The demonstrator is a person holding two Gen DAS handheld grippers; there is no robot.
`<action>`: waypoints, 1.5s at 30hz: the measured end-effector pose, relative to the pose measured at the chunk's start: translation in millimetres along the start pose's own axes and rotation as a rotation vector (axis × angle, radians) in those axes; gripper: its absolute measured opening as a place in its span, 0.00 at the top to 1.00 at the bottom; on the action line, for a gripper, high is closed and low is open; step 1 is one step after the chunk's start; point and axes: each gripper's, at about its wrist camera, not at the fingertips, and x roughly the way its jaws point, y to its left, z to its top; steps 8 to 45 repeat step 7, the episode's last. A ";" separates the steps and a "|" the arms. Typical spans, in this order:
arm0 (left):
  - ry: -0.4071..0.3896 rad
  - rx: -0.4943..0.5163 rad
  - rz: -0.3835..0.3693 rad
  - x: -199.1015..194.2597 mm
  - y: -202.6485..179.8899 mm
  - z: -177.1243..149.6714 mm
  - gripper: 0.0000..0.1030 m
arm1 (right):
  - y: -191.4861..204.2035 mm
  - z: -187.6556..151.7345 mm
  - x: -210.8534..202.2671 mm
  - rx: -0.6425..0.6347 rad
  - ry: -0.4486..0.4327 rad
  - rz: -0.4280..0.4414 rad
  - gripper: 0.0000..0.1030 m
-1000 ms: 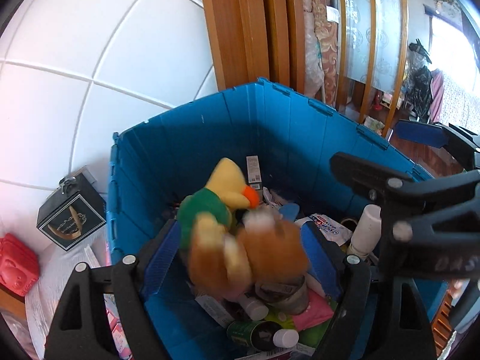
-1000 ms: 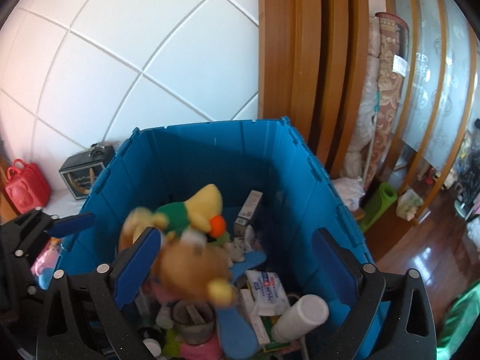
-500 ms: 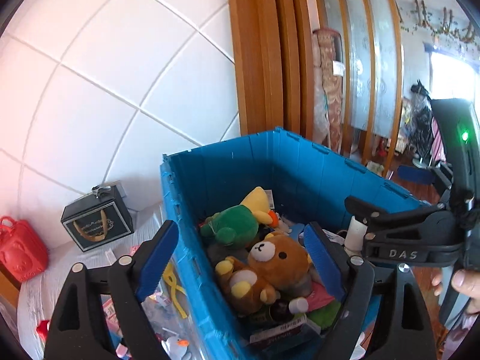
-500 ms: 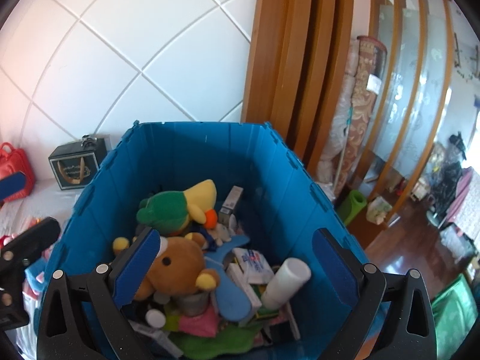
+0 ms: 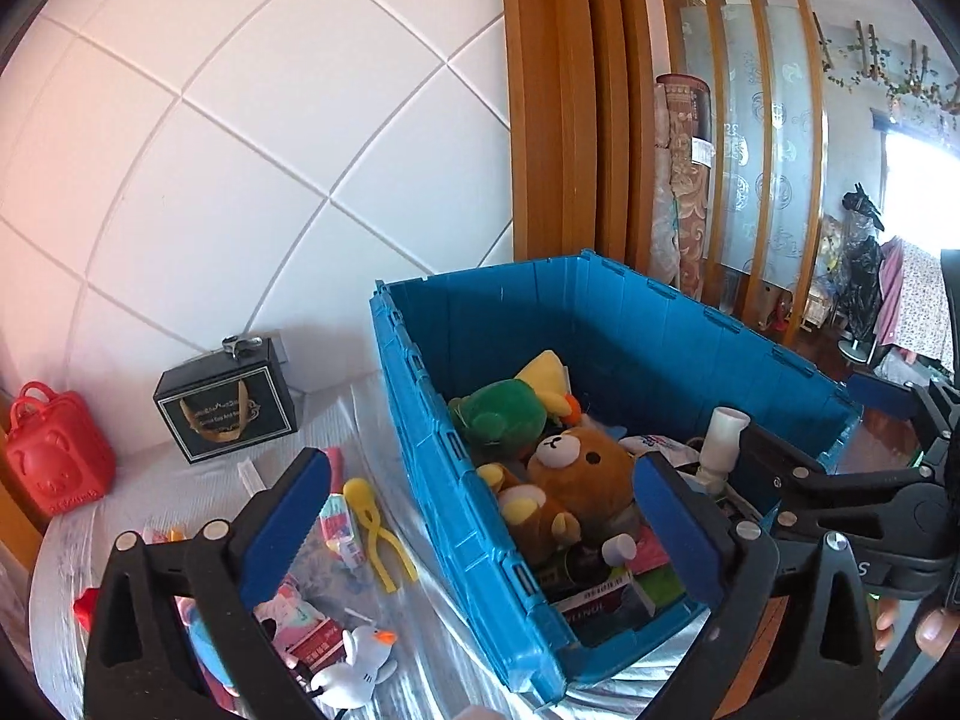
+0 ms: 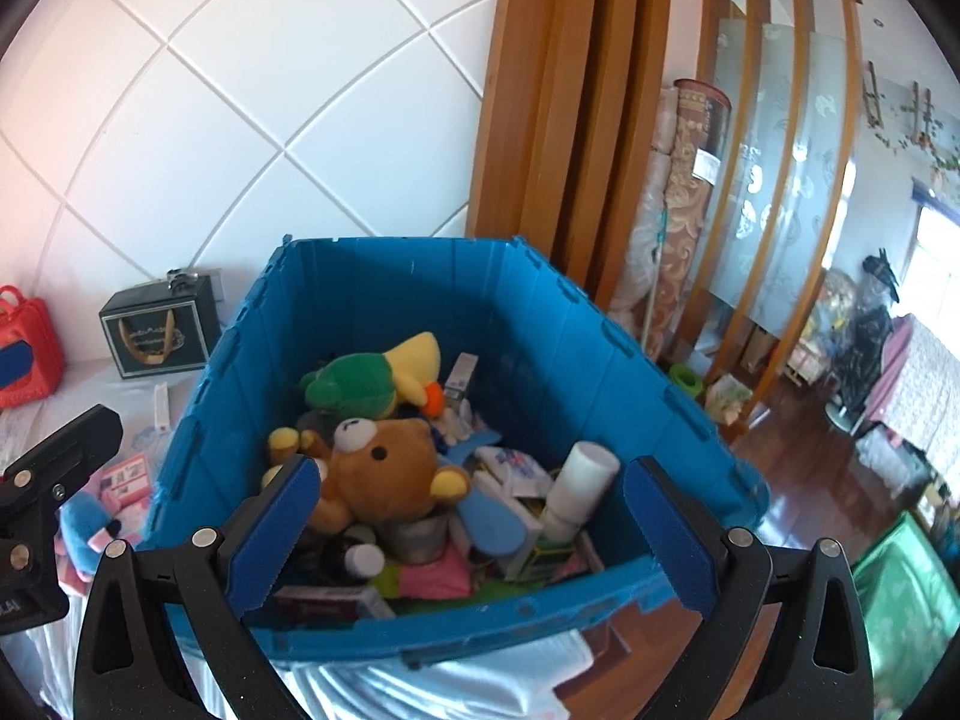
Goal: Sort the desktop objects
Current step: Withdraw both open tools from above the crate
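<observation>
Your left tool (image 5: pixel 480 531) is opening wide with nothing in it. Your right tool (image 6: pixel 471 531) is wide and empty too. The brown bear (image 6: pixel 384 468) lies in the blue box (image 6: pixel 600 372), touching the green duck (image 6: pixel 354 387). More toys lie on the table (image 5: pixel 198 492).

we see a table (image 5: pixel 150 480) under a shiny clear plastic cover, set against a white tiled wall. on it to the right stands a blue crate (image 5: pixel 456 516), reaching the table's near edge. far left sits a red bag (image 5: pixel 57 450) by the wall, and a black box (image 5: pixel 225 405) beside it. nearer us, left of the crate, lie yellow tongs (image 5: pixel 378 525), a white duck toy (image 5: pixel 354 663), a blue plush (image 6: pixel 84 519) and small pink packets (image 6: pixel 126 477), close together.
</observation>
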 end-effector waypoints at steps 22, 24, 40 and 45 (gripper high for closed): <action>0.002 -0.008 0.001 -6.5 11.8 -5.0 0.01 | 6.0 -4.4 -5.8 0.012 0.005 -0.013 0.00; 0.002 -0.008 0.001 -6.5 11.8 -5.0 0.01 | 6.0 -4.4 -5.8 0.012 0.005 -0.013 0.00; 0.002 -0.008 0.001 -6.5 11.8 -5.0 0.01 | 6.0 -4.4 -5.8 0.012 0.005 -0.013 0.00; 0.002 -0.008 0.001 -6.5 11.8 -5.0 0.01 | 6.0 -4.4 -5.8 0.012 0.005 -0.013 0.00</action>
